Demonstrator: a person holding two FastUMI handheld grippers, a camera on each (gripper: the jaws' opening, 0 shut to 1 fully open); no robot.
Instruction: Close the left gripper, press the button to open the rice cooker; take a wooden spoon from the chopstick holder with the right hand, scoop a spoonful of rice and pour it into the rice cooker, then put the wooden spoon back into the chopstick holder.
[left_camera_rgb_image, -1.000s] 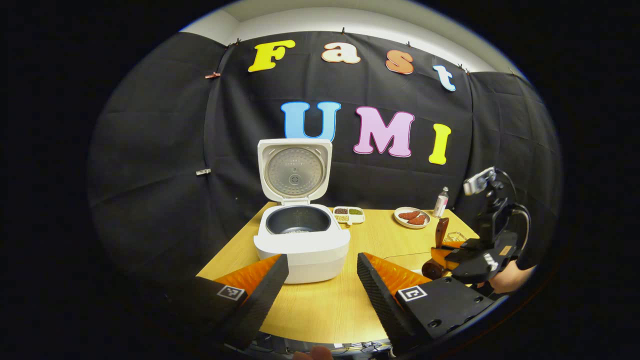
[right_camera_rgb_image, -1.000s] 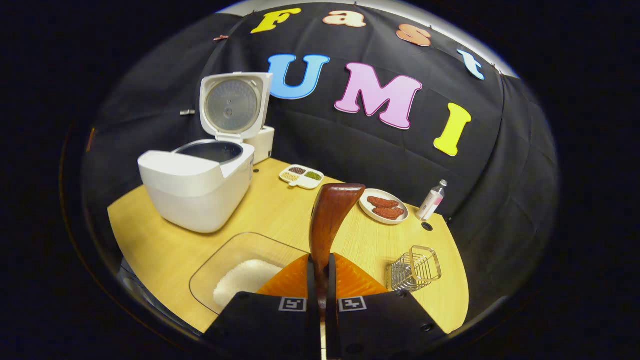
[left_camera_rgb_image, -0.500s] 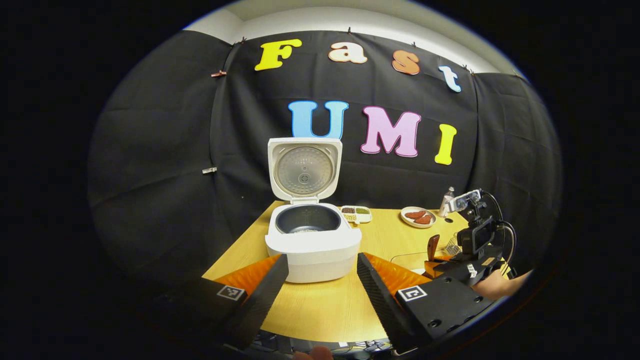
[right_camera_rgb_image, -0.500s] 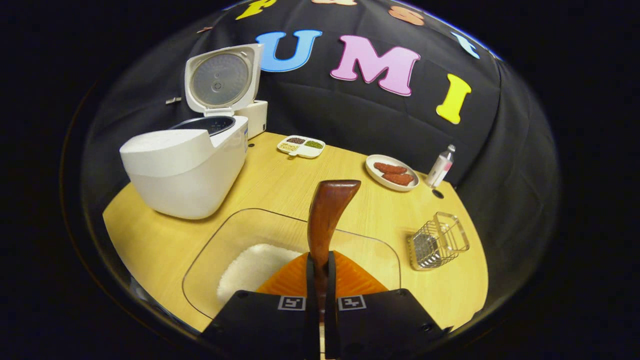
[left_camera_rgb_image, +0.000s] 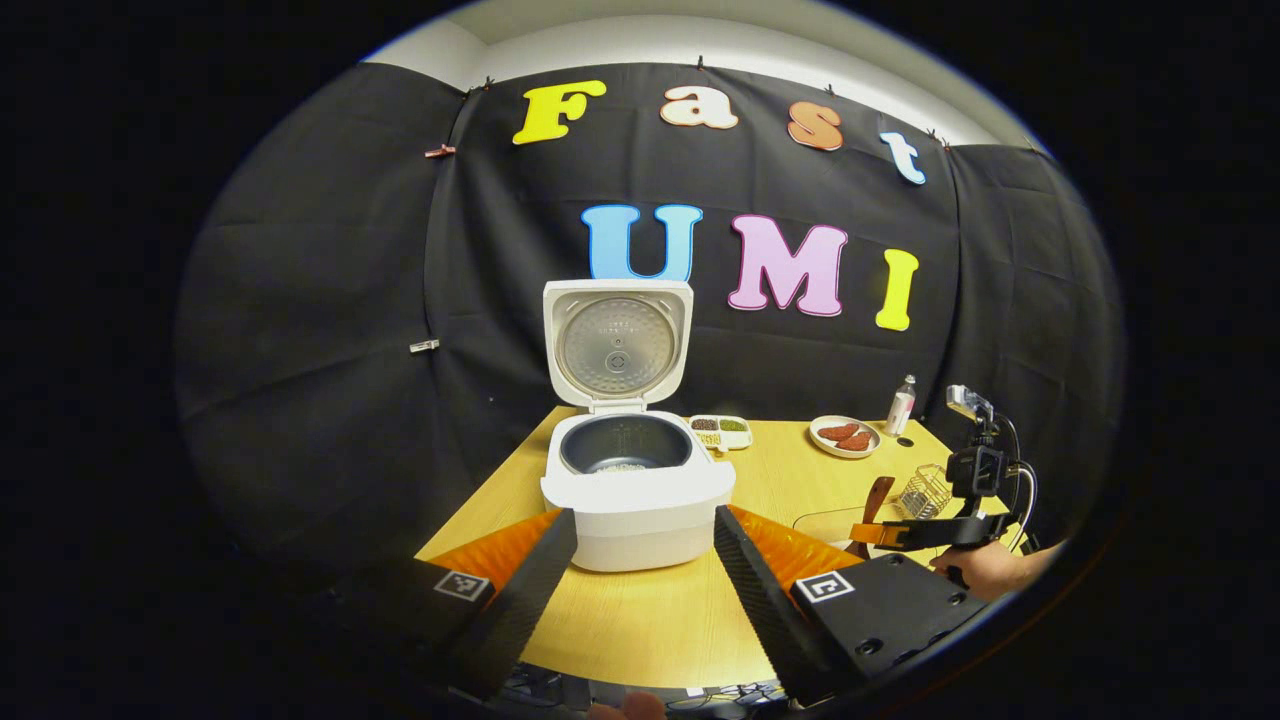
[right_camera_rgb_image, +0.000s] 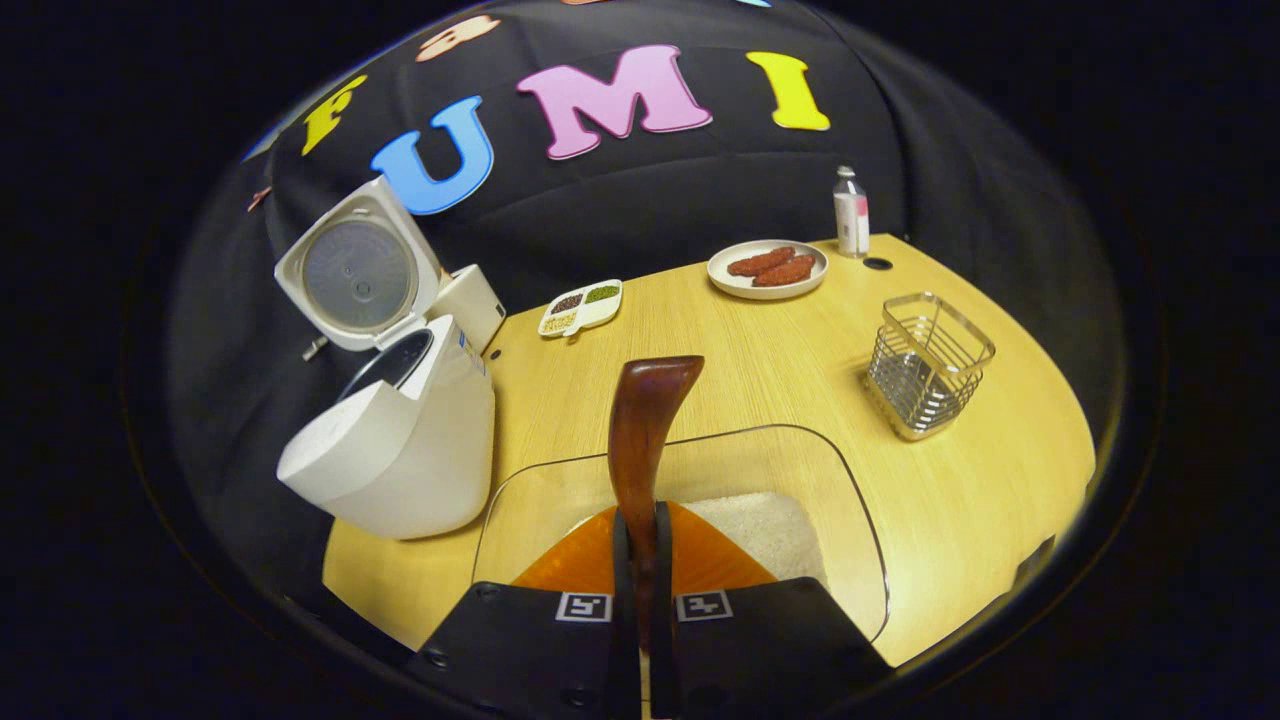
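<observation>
A black cloth hung behind a round wooden table (left_camera_rgb_image: 660, 620).

In the left gripper view, the white rice cooker (left_camera_rgb_image: 638, 500) sat in the middle of the table with its lid (left_camera_rgb_image: 617, 345) standing straight up. The dark pot inside had a little rice at the bottom. The left gripper (left_camera_rgb_image: 645, 575) was wide open and held nothing — the cooker was just past its fingers. Off to the right, a hand (left_camera_rgb_image: 990, 570) held the right gripper (left_camera_rgb_image: 905, 535) near the wire chopstick holder (left_camera_rgb_image: 925, 492).

In the right gripper view, the right gripper (right_camera_rgb_image: 640, 560) was closed tight on the handle of the wooden spoon (right_camera_rgb_image: 645, 440). The spoon stuck up over a clear glass dish (right_camera_rgb_image: 840, 470) with white rice (right_camera_rgb_image: 765, 525) in it. The chopstick holder (right_camera_rgb_image: 928, 365) stood to the right of the dish — well apart from the spoon. The cooker (right_camera_rgb_image: 400, 430) was on the left.
</observation>
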